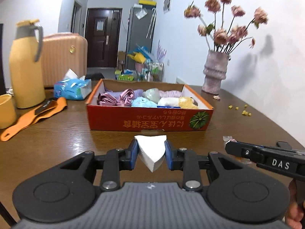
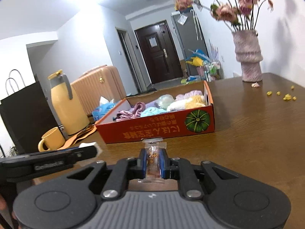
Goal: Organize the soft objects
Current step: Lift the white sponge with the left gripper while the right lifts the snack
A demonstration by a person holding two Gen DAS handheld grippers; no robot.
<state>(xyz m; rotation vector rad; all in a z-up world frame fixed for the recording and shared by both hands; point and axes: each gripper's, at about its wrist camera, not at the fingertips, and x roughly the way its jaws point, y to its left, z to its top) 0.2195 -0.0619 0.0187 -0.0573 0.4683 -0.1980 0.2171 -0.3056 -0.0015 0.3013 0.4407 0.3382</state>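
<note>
A red cardboard box stands on the brown table, also in the right wrist view. It holds several soft items: purple satin pieces, a blue plush, a white and yellow plush. My left gripper is shut on a white wedge-shaped sponge, just in front of the box. My right gripper is shut on a clear snack packet, also in front of the box. The right gripper shows at the right of the left wrist view.
A yellow thermos, a yellow mug, an orange strap and a blue tissue pack lie left of the box. A vase of pink flowers stands at the back right. Yellow crumbs are scattered nearby.
</note>
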